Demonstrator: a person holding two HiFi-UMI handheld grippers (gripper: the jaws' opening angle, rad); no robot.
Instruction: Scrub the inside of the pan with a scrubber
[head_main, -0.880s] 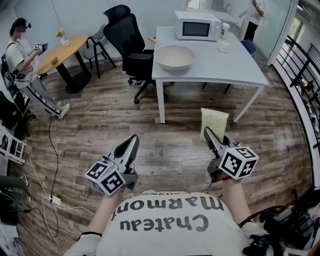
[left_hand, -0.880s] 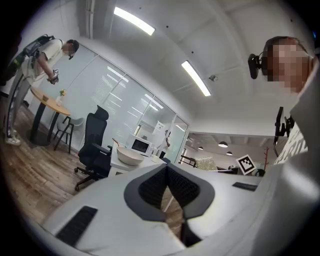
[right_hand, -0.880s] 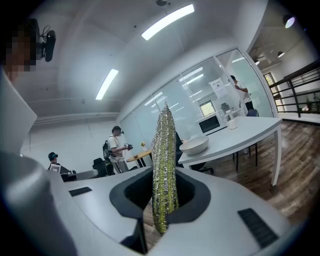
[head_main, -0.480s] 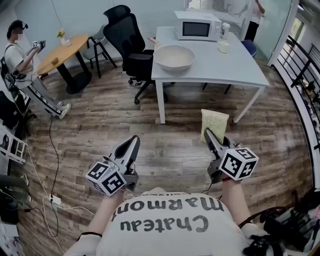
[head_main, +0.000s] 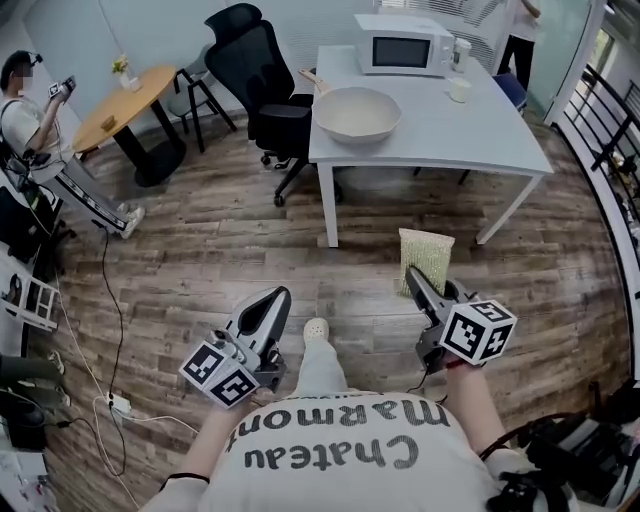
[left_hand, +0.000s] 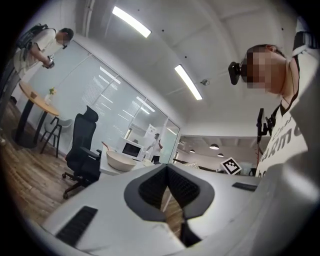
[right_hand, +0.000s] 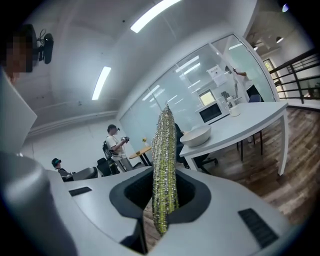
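The cream pan (head_main: 357, 112) sits on the near left corner of the white table (head_main: 470, 140), well ahead of me. It also shows small in the left gripper view as the pan (left_hand: 120, 159) and in the right gripper view as the pan (right_hand: 196, 135). My right gripper (head_main: 412, 279) is shut on a yellow-green glittery scrubber (head_main: 425, 257), which stands upright between its jaws as the scrubber (right_hand: 164, 165). My left gripper (head_main: 277, 296) is shut with nothing in it; its jaws (left_hand: 167, 172) meet at the tips. Both are held low over the wooden floor, short of the table.
A microwave (head_main: 401, 45) and two cups (head_main: 460, 89) stand at the table's far side. A black office chair (head_main: 262, 82) is at the table's left. A round wooden table (head_main: 128, 103) and a person (head_main: 40, 125) are further left. Cables lie on the floor at left.
I have stepped forward: a foot now shows between the grippers and the table sits slightly nearer. The left gripper has dropped a little. Both grips are unchanged.
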